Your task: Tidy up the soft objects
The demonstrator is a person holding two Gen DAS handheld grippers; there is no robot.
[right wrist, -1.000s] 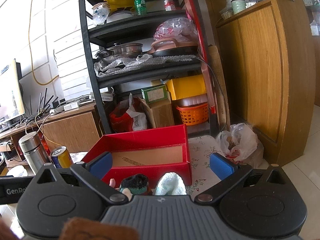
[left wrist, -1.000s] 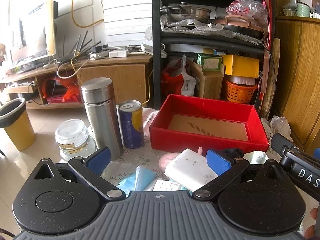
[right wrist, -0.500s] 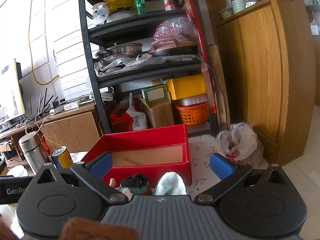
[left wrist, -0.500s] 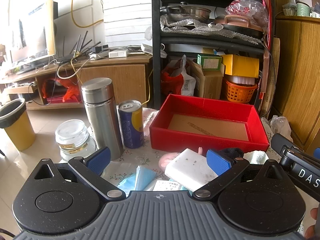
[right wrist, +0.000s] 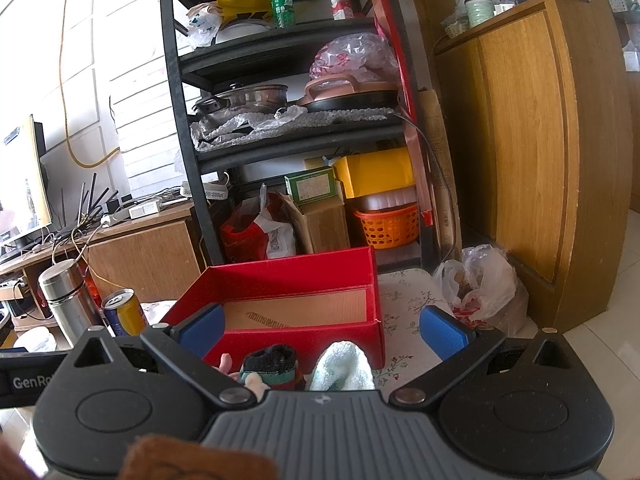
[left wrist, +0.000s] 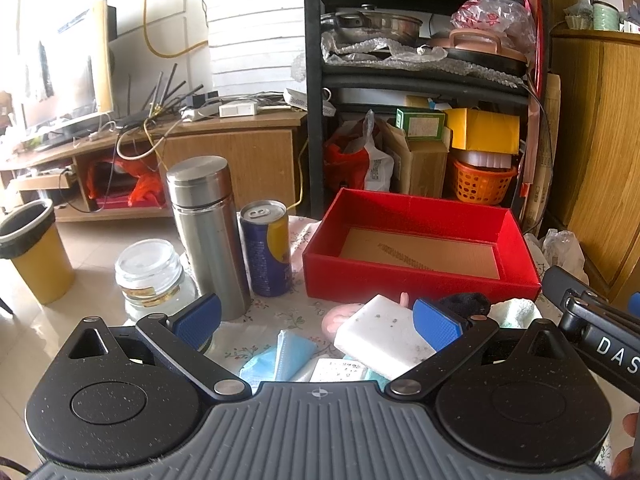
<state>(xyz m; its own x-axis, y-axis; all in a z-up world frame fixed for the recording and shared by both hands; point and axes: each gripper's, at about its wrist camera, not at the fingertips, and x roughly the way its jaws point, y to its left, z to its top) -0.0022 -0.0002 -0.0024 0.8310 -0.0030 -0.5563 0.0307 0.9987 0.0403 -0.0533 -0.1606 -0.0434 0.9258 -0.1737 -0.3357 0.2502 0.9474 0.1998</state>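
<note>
An empty red box [left wrist: 416,280] with a cardboard floor sits on the floral tablecloth; it shows in the right wrist view too [right wrist: 288,336]. In front of it lie a white sponge [left wrist: 380,336], a pink soft toy [left wrist: 340,314], blue face masks [left wrist: 280,354], a dark sock [right wrist: 272,362] and a pale green towel [right wrist: 344,368]. My left gripper [left wrist: 318,316] hovers open above the masks and sponge, holding nothing. My right gripper [right wrist: 322,326] hangs open over the sock and towel, also holding nothing.
A steel thermos [left wrist: 208,232], a blue-yellow can [left wrist: 266,248] and a glass jar [left wrist: 150,274] stand left of the box. A black shelf rack [right wrist: 280,120] with pots is behind, a wooden cabinet [right wrist: 540,140] to the right, a plastic bag [right wrist: 484,284] on the floor.
</note>
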